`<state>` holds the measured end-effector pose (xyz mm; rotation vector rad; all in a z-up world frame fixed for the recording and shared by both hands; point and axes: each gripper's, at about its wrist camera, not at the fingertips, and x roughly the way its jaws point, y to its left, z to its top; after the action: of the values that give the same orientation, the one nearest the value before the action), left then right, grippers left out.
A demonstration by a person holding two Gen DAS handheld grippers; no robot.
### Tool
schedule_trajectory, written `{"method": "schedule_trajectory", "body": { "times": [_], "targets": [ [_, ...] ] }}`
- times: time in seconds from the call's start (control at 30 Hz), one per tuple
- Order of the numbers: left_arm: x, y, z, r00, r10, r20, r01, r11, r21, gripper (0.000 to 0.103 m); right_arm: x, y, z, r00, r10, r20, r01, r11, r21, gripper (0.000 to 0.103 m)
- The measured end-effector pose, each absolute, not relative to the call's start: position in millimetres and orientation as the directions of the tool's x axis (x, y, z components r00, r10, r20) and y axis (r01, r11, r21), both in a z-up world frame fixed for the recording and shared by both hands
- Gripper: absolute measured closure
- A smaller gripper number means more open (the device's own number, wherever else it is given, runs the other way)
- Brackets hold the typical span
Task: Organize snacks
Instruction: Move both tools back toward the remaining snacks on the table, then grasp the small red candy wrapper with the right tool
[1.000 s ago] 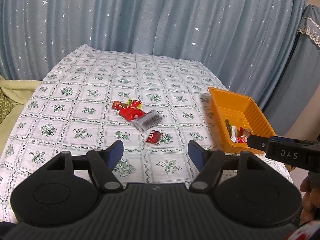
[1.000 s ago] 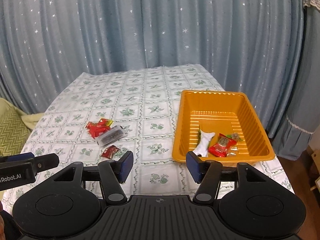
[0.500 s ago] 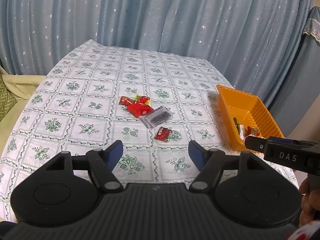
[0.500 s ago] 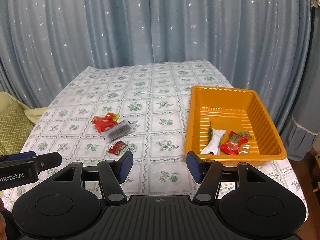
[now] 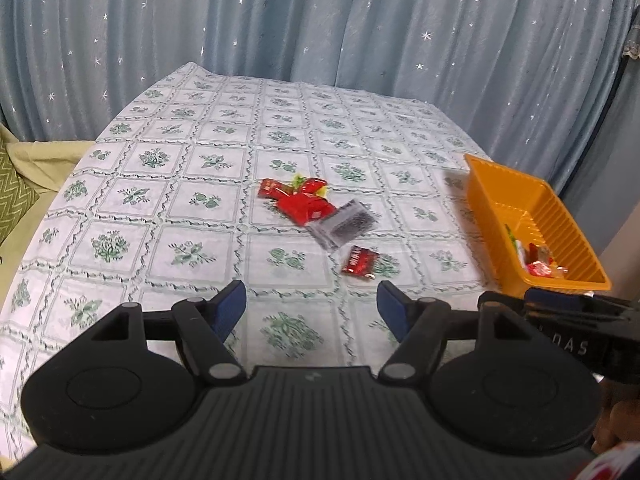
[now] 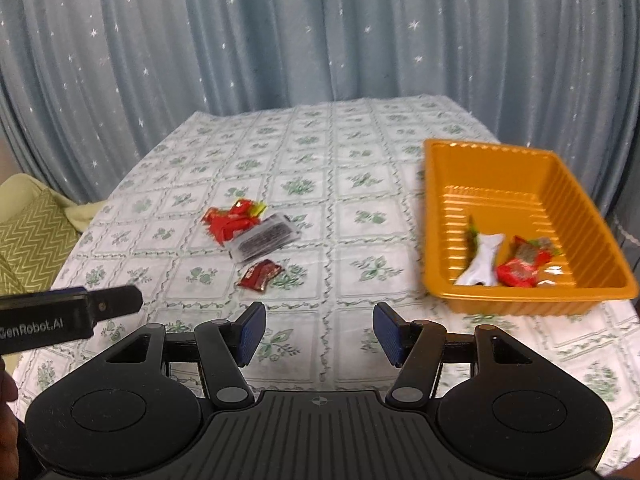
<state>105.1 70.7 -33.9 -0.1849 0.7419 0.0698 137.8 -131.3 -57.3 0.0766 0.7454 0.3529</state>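
Here, I hold a hand-held gripper in each hand above a counter (image 5: 168, 216) covered by a white cloth with green flower squares. My left hand-held gripper (image 5: 312, 308) has its blue-padded jaws spread apart with nothing between them; only cloth shows in the gap. My right hand-held gripper (image 6: 319, 334) is likewise spread and empty, hanging over bare cloth.

Near the middle of the counter lies a small cluster of snacks: a heap of red packets (image 5: 298, 198) with a bit of yellow-green wrapper, and touching its near-right side a clear packet with dark contents (image 5: 343, 226). Just in front of that, slightly apart, lies one small red packet (image 5: 359, 262).

On the right side of the counter, well apart from the cluster, sits an orange ribbed tray (image 6: 500, 176). In its near end lie a white bone-shaped snack (image 6: 482, 260), touching a green wrapper on its left, and beside it a red packet (image 6: 518, 270) with another small wrapper I cannot make out.

Blue curtains (image 6: 280, 40) with white stars hang behind the counter. A green zigzag cushion (image 6: 32, 236) sits at the left.
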Motion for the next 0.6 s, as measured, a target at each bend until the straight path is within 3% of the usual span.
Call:
{"method": "schedule_trajectory", "body": {
  "times": [0.6],
  "targets": [
    [180.9,129.5,-71.9,0.731,0.019,-0.682,-0.116,0.988,-0.097,0.034,205.5,-65.5,-114.0,0.633,0.401,-0.662,-0.318,0.915,0.250,0.044]
  ]
}}
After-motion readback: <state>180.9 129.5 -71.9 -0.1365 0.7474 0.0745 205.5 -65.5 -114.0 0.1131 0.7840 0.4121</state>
